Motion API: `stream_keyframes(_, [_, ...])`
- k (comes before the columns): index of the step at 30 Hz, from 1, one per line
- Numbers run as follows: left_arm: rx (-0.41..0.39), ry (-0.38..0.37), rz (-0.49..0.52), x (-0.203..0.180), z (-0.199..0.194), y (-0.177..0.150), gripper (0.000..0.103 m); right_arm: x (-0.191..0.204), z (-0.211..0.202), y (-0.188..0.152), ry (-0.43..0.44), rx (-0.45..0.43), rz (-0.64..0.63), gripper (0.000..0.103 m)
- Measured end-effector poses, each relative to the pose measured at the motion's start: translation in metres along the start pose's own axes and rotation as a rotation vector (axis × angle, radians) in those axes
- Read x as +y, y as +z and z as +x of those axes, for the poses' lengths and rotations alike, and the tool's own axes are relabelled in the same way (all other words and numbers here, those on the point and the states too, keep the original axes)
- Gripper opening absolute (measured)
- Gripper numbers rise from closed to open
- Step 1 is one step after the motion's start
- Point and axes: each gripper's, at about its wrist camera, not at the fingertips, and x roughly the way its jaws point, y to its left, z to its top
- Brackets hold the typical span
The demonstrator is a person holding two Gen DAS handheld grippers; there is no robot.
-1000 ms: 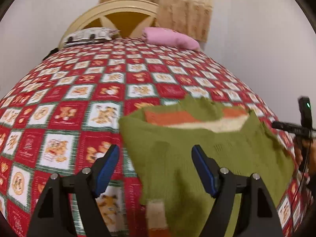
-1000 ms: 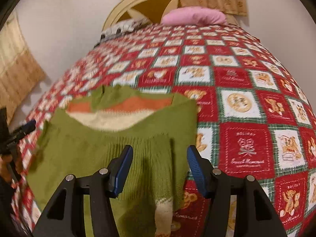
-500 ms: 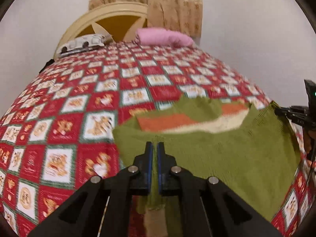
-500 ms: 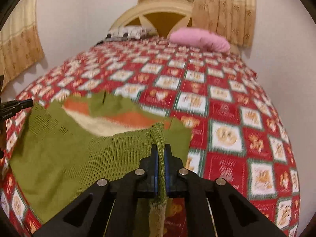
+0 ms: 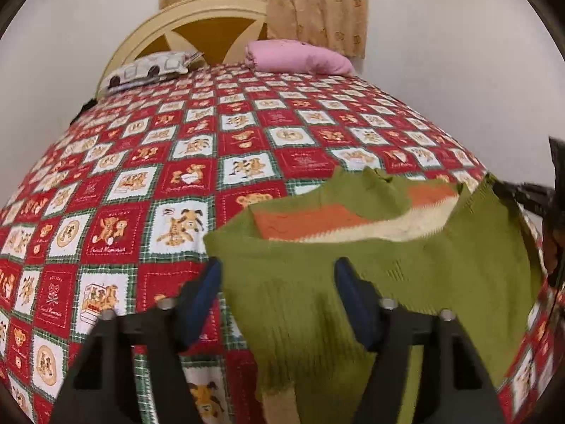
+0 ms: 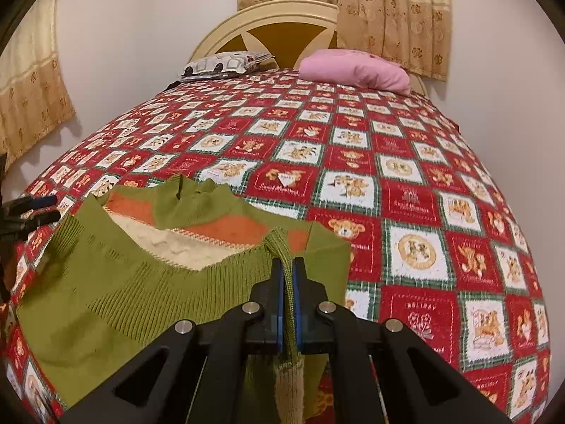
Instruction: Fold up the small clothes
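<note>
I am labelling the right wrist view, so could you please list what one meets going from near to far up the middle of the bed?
Right gripper shut on the green sweater → red patchwork bedspread → pink pillow → cream headboard → patterned curtain.

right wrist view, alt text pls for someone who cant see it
The right gripper is shut on a ribbed edge of a green knitted sweater with orange and cream stripes, spread on a red patchwork teddy-bear quilt. A pink pillow lies by the headboard.

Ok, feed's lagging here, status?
Left gripper open over green sweater. Right gripper shut on its edge. Nothing blocking on bedspread.
</note>
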Motion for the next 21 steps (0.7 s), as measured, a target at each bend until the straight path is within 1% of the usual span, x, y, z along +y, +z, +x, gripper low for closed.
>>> stream_keyframes(3, [0.034, -0.005, 0.000, -0.003, 0.006, -0.005, 0.067, -0.002, -0.002, -0.003, 0.004, 0.005, 0.007, 0.004])
stream_keyframes(4, [0.052, -0.006, -0.002, -0.004, 0.009, -0.007, 0.065, -0.002, -0.003, -0.003, 0.003, 0.005, 0.003, 0.004])
stream_keyframes(5, [0.067, 0.000, -0.001, -0.004, 0.011, -0.008, 0.058, -0.002, -0.005, -0.004, 0.003, 0.004, -0.001, 0.004])
stream_keyframes(7, [0.097, 0.010, 0.002, -0.005, 0.017, -0.012, 0.038, -0.002, -0.007, -0.006, 0.004, 0.004, -0.002, 0.004])
stream_keyframes(8, [0.105, 0.003, 0.001, -0.004, 0.017, -0.014, 0.013, -0.002, -0.007, -0.007, 0.004, 0.003, -0.002, 0.004])
stream_keyframes(9, [0.109, -0.008, 0.001, -0.004, 0.016, -0.014, 0.006, -0.002, -0.008, -0.006, 0.003, 0.001, -0.003, 0.004])
stream_keyframes(11, [0.088, 0.000, 0.005, -0.004, 0.010, -0.013, 0.005, -0.003, -0.014, -0.005, -0.002, -0.024, -0.001, 0.004])
stream_keyframes(13, [0.034, 0.015, 0.001, -0.001, -0.005, -0.005, 0.005, -0.005, -0.022, 0.000, -0.005, -0.056, 0.009, 0.004])
stream_keyframes(16, [-0.045, 0.021, -0.036, 0.011, -0.023, 0.013, 0.005, -0.009, -0.027, 0.011, -0.023, -0.090, 0.021, 0.003])
stream_keyframes(18, [-0.074, 0.039, -0.037, 0.017, -0.024, 0.027, 0.005, -0.015, -0.024, 0.020, -0.036, -0.103, 0.041, 0.003])
stream_keyframes(21, [-0.088, 0.057, -0.051, 0.024, -0.011, 0.041, 0.005, -0.020, -0.012, 0.029, -0.048, -0.099, 0.061, 0.003])
